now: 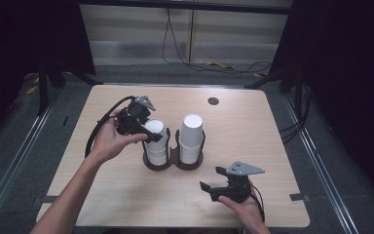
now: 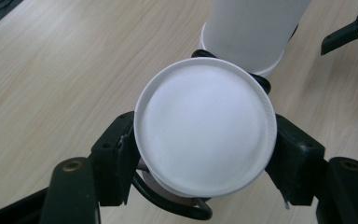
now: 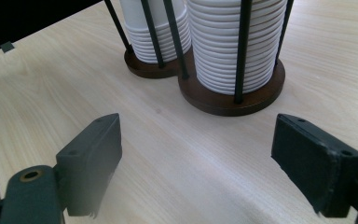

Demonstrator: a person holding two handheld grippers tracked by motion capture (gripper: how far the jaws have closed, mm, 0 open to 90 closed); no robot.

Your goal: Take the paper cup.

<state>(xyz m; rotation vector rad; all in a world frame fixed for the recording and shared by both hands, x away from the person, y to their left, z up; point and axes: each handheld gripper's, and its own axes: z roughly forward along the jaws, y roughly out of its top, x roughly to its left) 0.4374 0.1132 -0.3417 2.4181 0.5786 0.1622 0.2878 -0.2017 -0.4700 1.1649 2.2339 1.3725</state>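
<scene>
Paper cup sits upside down, axis vertical, atop the left stack in the dark holder at mid-counter, clamped at its sides by the left claw. Right claw gapes wide and empty near the counter's front edge, with bare wood around it.

No legible text, label, brand, number or sign anywhere
</scene>
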